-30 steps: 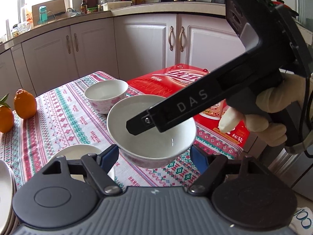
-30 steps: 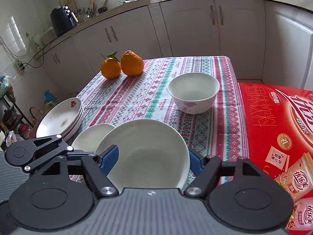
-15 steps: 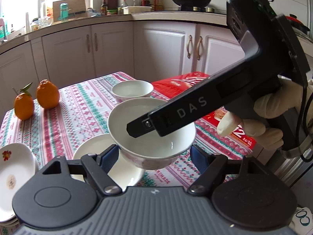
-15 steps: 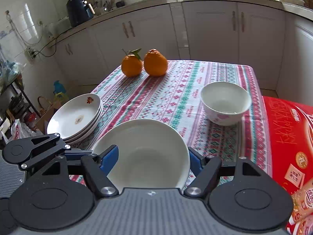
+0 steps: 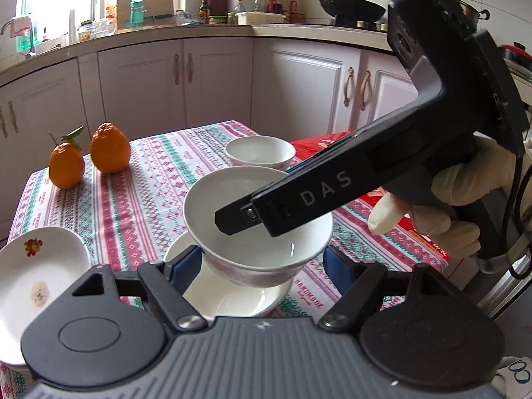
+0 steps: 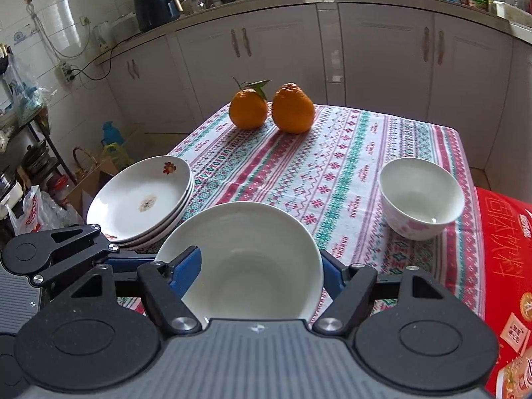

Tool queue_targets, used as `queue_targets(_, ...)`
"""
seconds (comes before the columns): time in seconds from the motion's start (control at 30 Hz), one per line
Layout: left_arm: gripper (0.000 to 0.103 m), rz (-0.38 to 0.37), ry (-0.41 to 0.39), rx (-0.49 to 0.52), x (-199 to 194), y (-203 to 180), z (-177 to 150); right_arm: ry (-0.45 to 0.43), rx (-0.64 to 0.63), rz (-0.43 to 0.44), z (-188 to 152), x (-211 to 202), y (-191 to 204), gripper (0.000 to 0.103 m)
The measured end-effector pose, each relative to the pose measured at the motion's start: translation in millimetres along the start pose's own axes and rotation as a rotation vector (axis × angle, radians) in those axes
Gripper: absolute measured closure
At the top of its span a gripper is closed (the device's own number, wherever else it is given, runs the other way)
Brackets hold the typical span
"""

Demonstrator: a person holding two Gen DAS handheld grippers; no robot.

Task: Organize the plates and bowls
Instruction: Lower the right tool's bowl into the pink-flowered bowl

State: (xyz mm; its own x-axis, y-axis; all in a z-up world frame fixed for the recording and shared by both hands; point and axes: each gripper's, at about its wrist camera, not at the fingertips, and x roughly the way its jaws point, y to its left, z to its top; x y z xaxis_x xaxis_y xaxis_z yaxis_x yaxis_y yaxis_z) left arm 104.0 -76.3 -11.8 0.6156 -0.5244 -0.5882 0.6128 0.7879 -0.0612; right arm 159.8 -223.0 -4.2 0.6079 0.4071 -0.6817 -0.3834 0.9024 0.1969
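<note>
— Bowl [image 5: 252, 252], where is it?
— Clamped by its sides between the left gripper's [image 5: 261, 264] pads, directly over a small plate [image 5: 232, 299]. I can't tell if they touch.
— Why there?
— Probably for stacking, like the plate stack [image 6: 139, 202].
— Right gripper [image 6: 259, 269]?
— It reaches across the rim. I can't tell if it is gripping or steadying.

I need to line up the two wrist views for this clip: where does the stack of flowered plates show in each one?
Left wrist: the stack of flowered plates sits at the lower left edge, partly cut off by the gripper body.
Right wrist: the same stack lies left of centre, just beyond the plain white dish between the fingers.
Shared landmark: the two oranges at the far end of the patterned tablecloth.
</note>
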Motion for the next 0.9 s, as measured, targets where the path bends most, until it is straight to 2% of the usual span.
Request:
queue_targets(0.43, 0.023, 0.025, 0.042, -0.041, 3.3, 15.2, -9.8, 0.033, -0.026, 0.028, 3.0, 23.7, 13.4, 0.023)
queue_targets(0.9, 0.023, 0.018, 0.064, -0.063, 7.9, 17.8, -13.5, 0.048, -0.057, -0.001, -2.9, 33.2, 18.8, 0.023)
